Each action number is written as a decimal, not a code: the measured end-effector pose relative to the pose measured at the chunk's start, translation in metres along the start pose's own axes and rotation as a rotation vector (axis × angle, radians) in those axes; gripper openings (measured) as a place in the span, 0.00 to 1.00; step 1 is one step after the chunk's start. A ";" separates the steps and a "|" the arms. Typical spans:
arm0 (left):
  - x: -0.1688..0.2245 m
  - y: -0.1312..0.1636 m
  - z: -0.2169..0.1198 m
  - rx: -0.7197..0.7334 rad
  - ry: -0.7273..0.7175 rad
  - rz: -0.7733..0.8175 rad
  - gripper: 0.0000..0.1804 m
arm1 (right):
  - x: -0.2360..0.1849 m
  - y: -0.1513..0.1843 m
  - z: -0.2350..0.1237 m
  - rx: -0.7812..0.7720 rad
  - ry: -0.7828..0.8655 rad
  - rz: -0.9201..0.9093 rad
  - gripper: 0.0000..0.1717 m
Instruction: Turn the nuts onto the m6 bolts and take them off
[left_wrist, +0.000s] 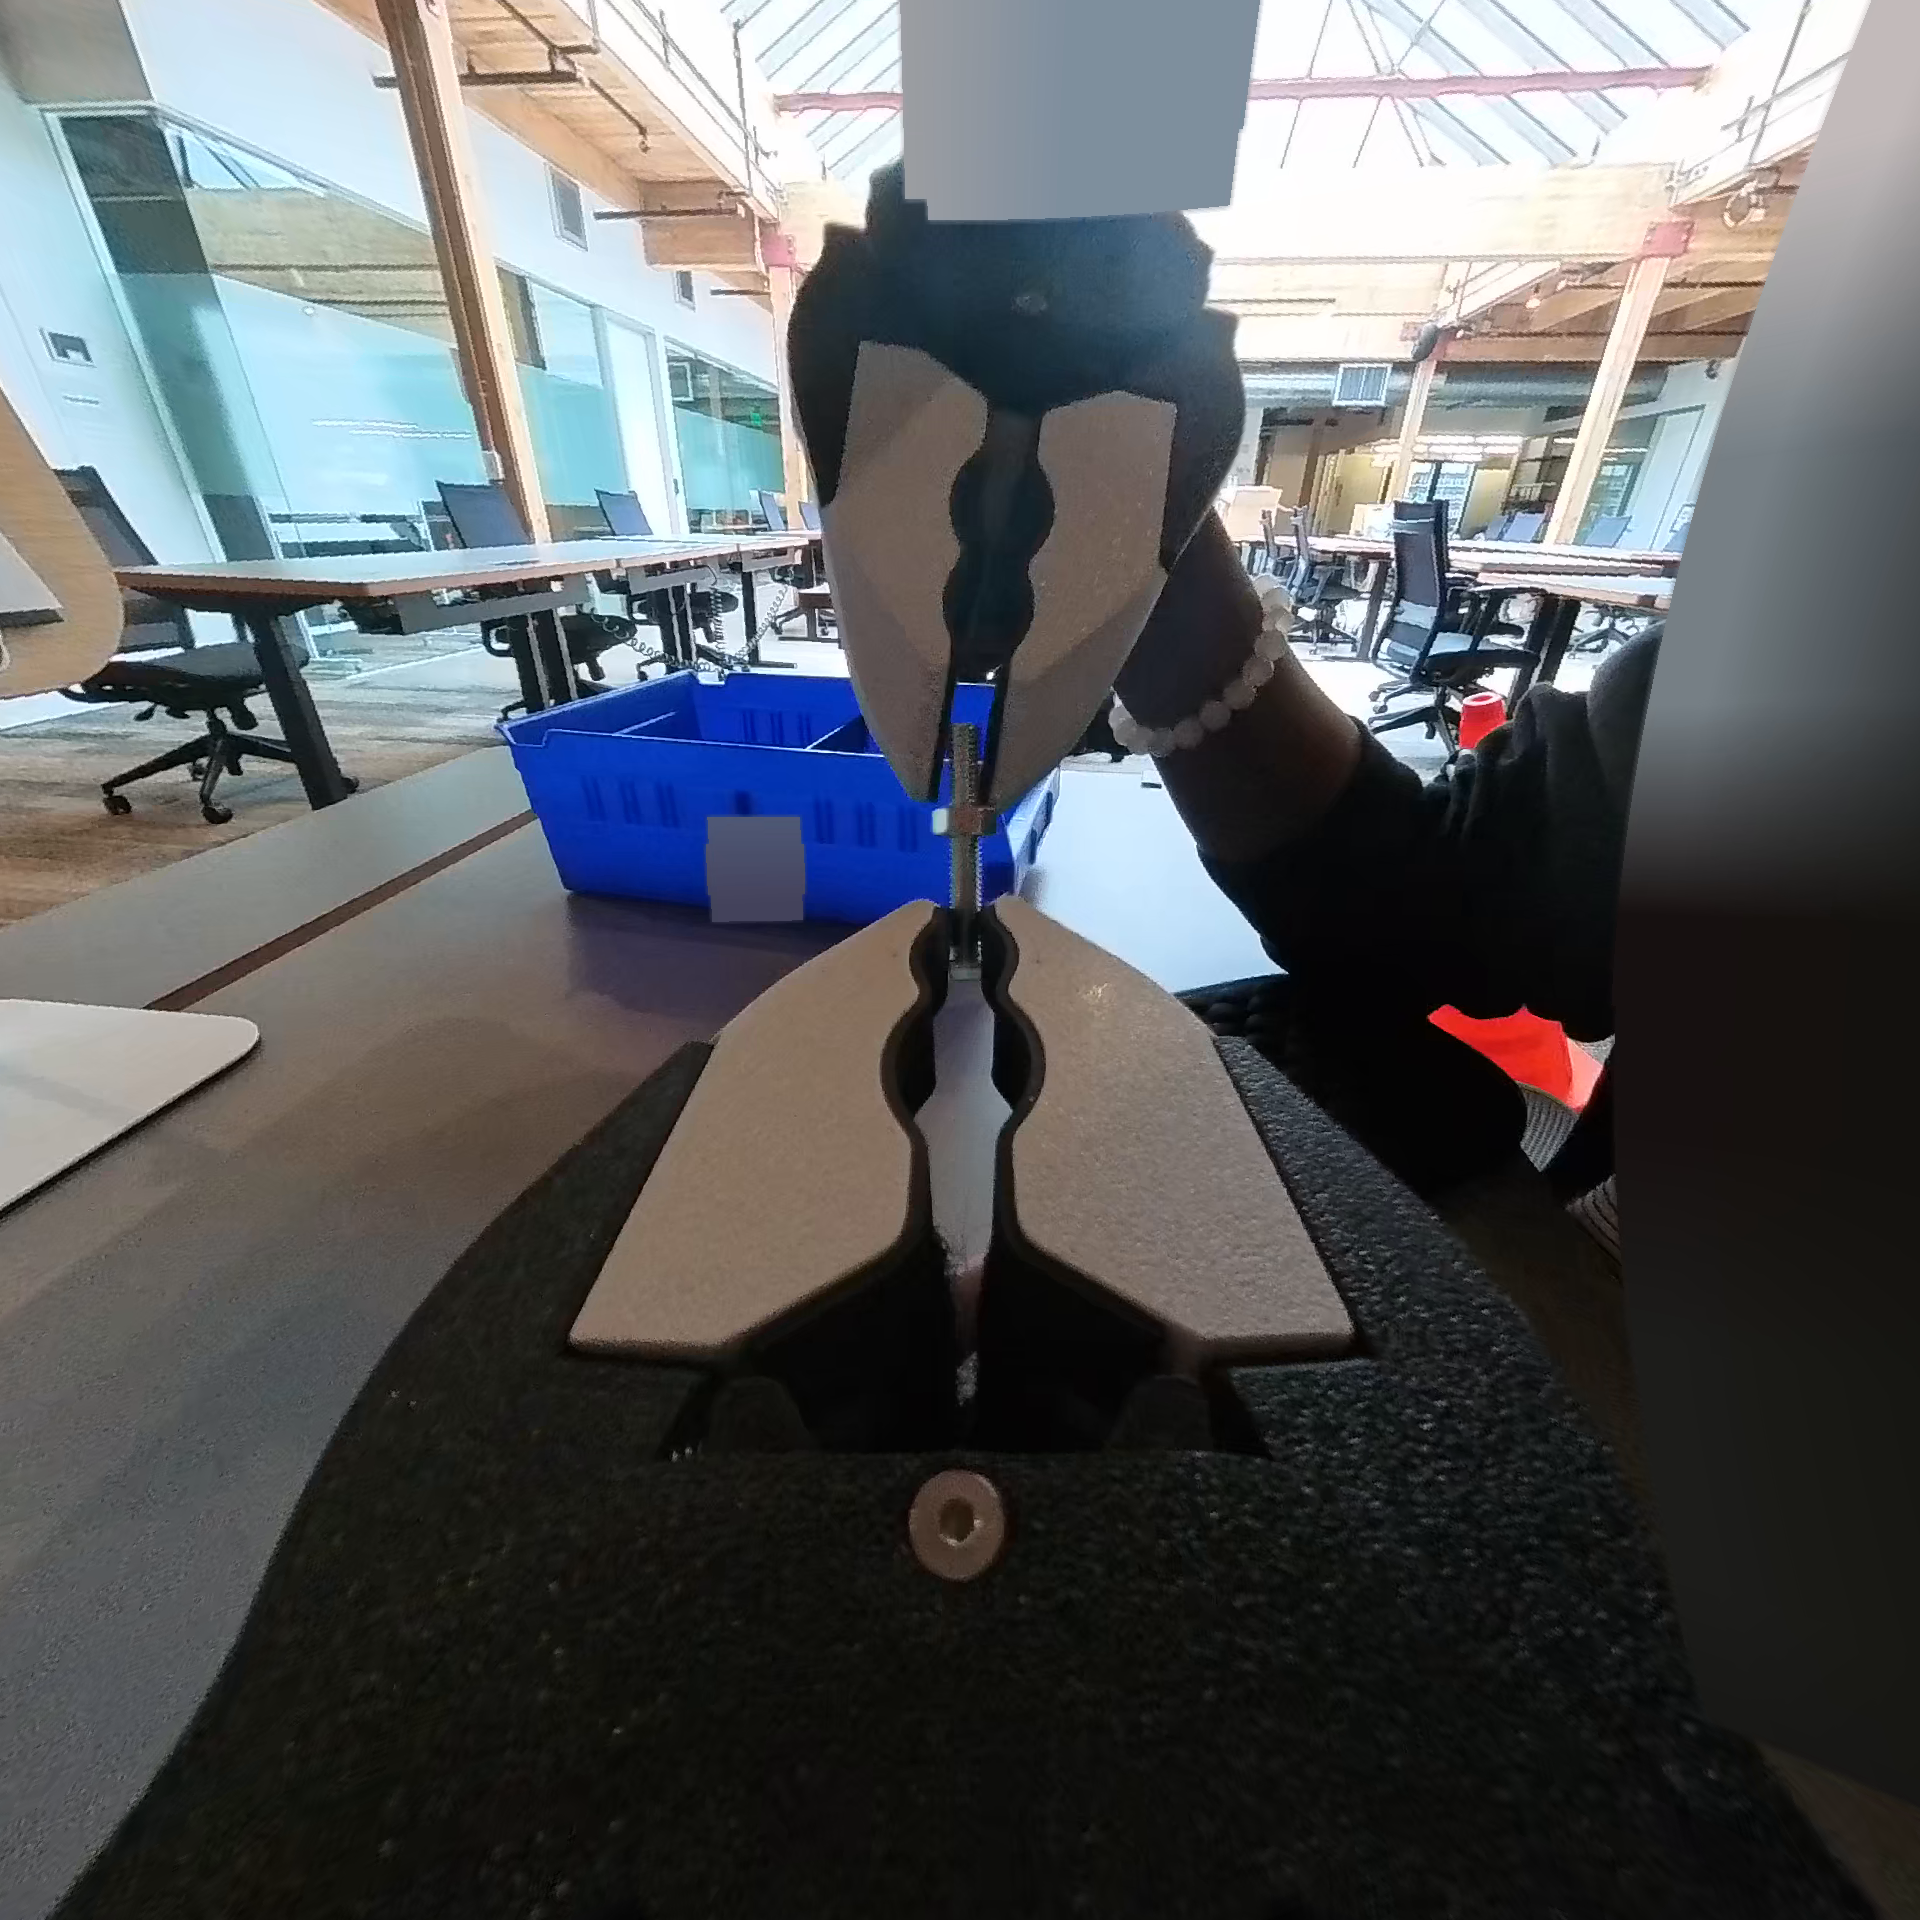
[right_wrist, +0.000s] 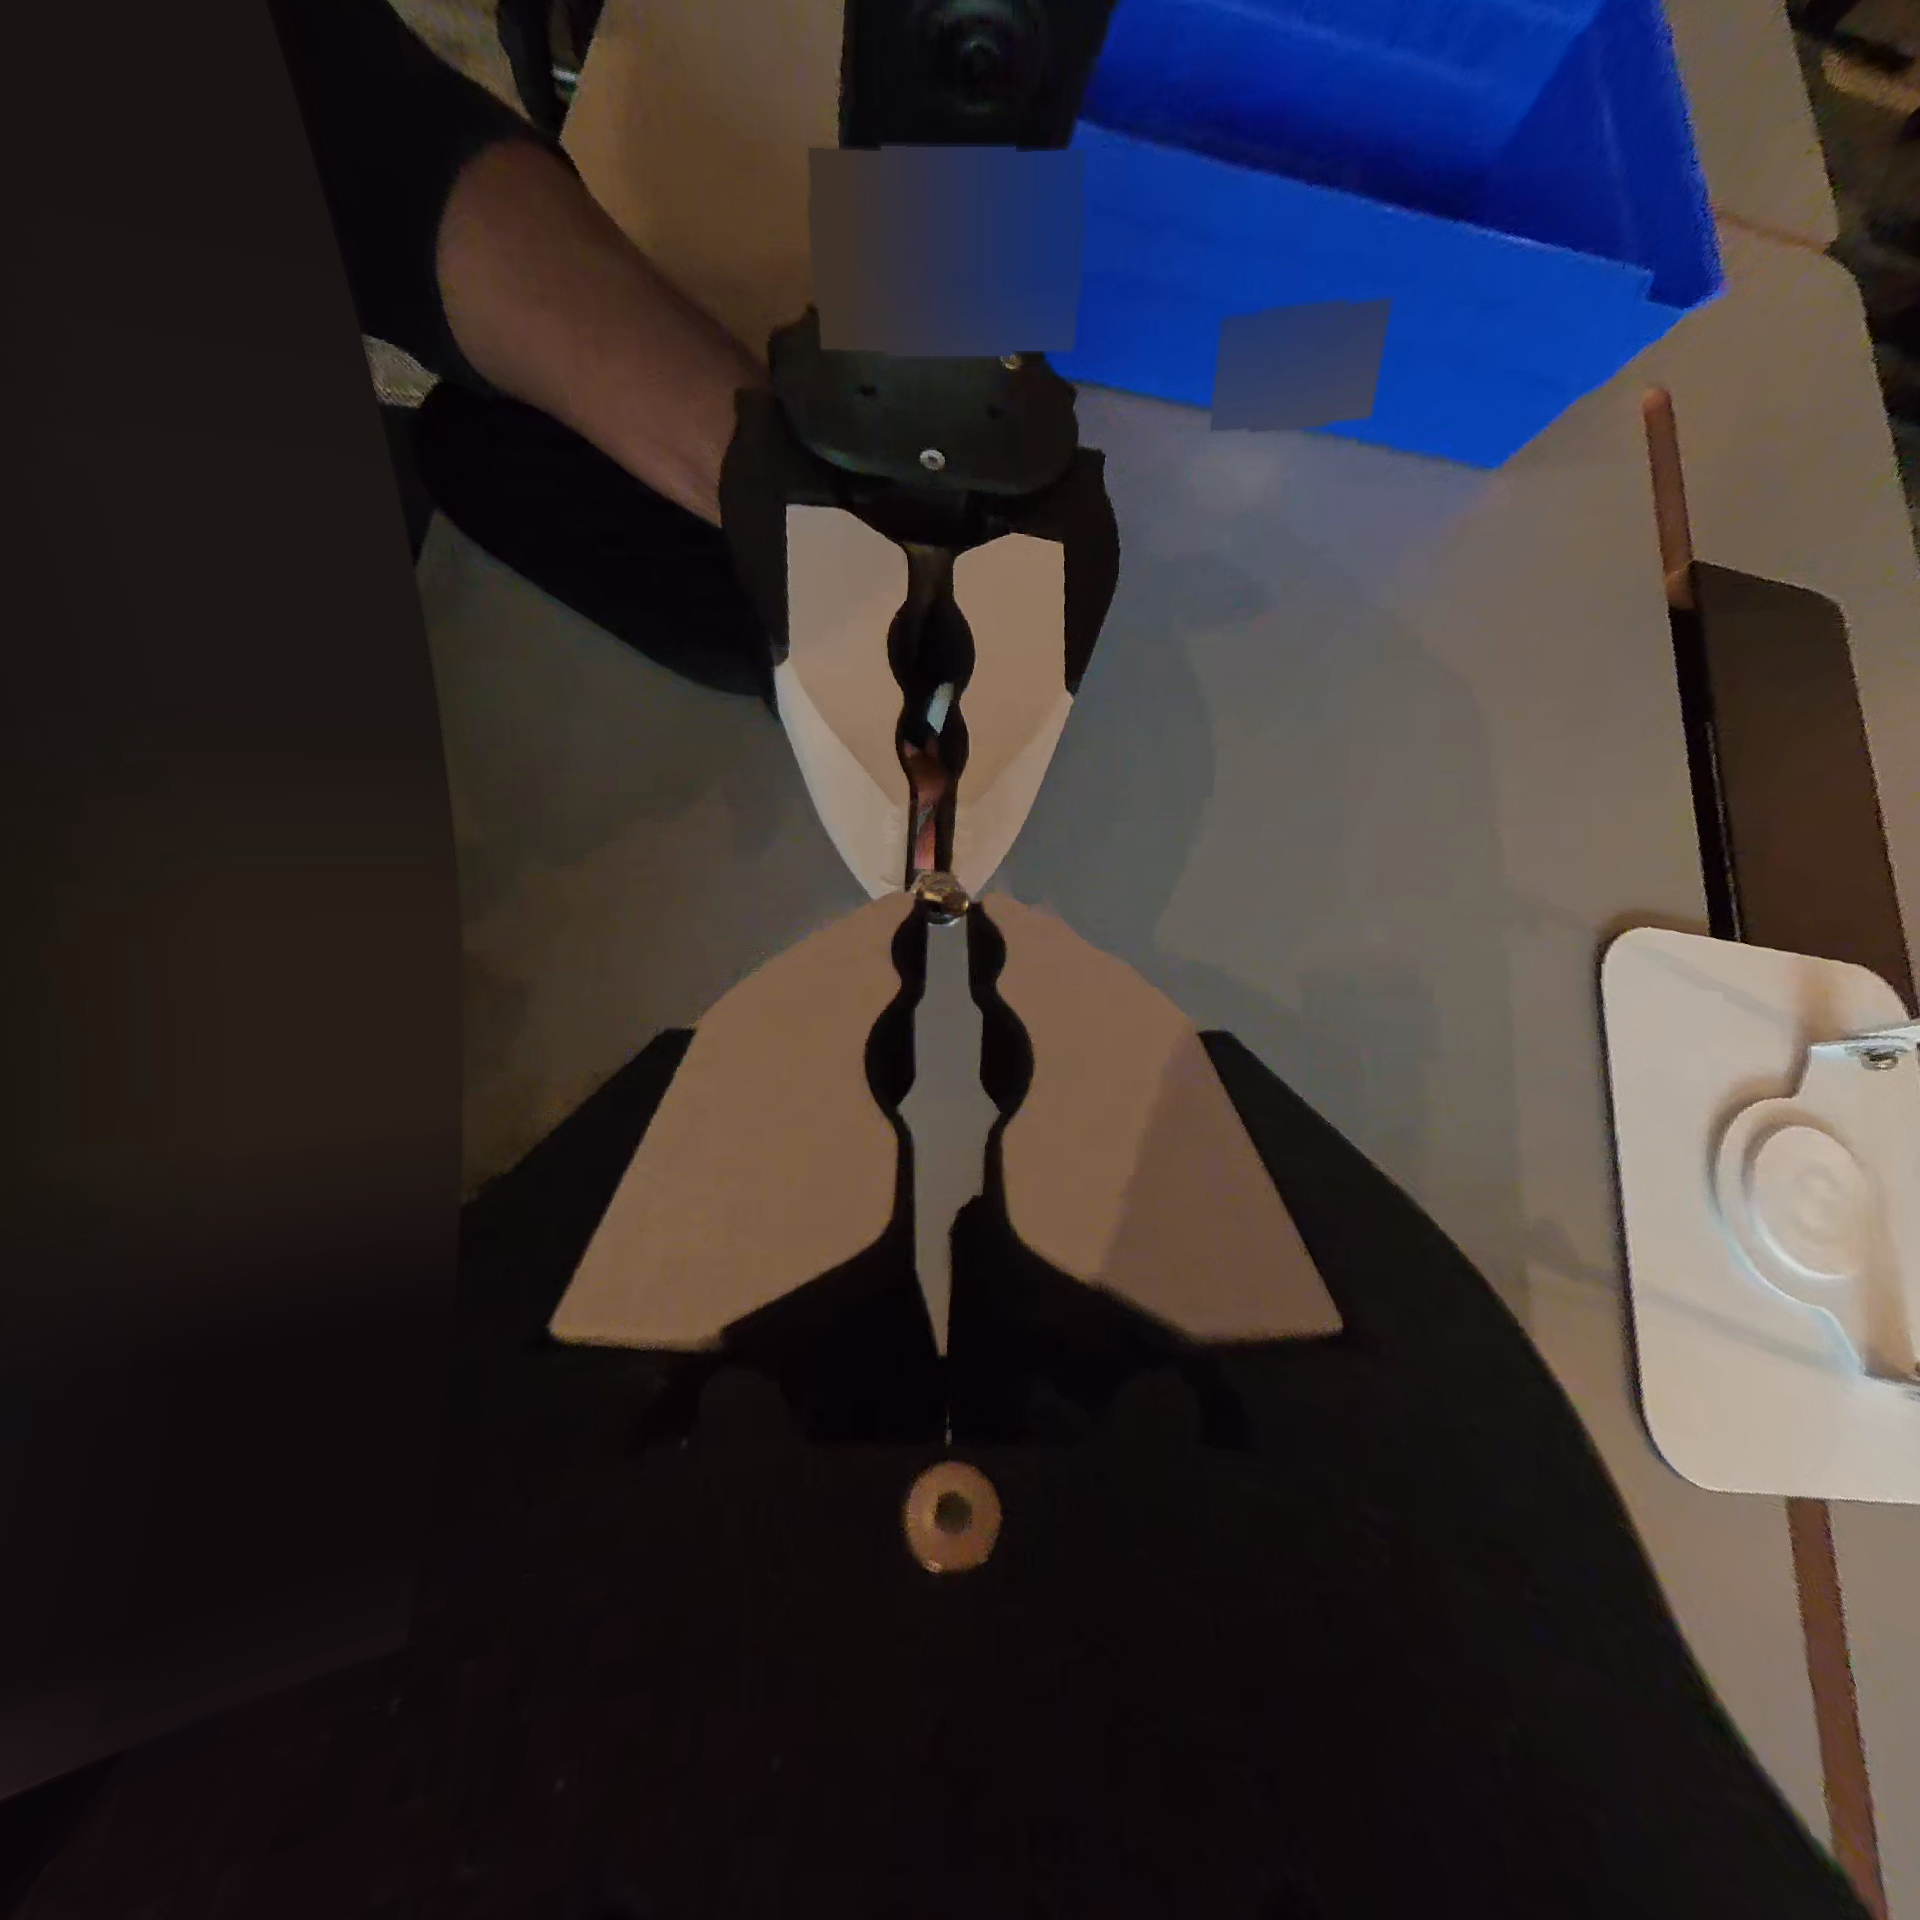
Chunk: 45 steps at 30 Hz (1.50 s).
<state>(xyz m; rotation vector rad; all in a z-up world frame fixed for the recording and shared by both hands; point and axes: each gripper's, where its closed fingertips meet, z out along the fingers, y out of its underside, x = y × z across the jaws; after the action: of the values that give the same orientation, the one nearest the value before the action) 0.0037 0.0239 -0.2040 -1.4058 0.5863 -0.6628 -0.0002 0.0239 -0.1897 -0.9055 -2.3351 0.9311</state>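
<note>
The left tongs (left_wrist: 968, 935) are nearly closed on the bolt (left_wrist: 968, 873), holding it near its head. The bolt stands straight up from their tips. Partway up it sits the nut (left_wrist: 970, 821). Just past the nut, the right tongs (left_wrist: 966, 784) come down from above, narrow, with the bolt's top end between their tips, which reach the nut. To turn it well, I think both tongs should stay in one line, the bolt held still, and the nut turned slowly. Behind them, a blue bin (left_wrist: 644, 790) rests on the counter (left_wrist: 312, 1039).
</note>
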 end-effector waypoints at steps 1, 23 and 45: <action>0.000 0.000 0.000 0.000 -0.004 -0.001 0.03 | 0.000 -0.001 0.001 -0.001 0.002 -0.002 0.04; -0.010 0.030 0.003 -0.147 -0.084 0.067 0.26 | -0.001 0.000 0.010 -0.072 0.032 0.032 0.02; 0.012 0.046 0.010 -0.204 0.050 0.065 0.08 | -0.017 0.008 0.019 -0.137 -0.056 -0.004 0.02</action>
<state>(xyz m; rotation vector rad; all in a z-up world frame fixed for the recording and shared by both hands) 0.0228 0.0243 -0.2489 -1.5559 0.7531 -0.6002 0.0029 0.0081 -0.2115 -0.9392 -2.4730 0.8126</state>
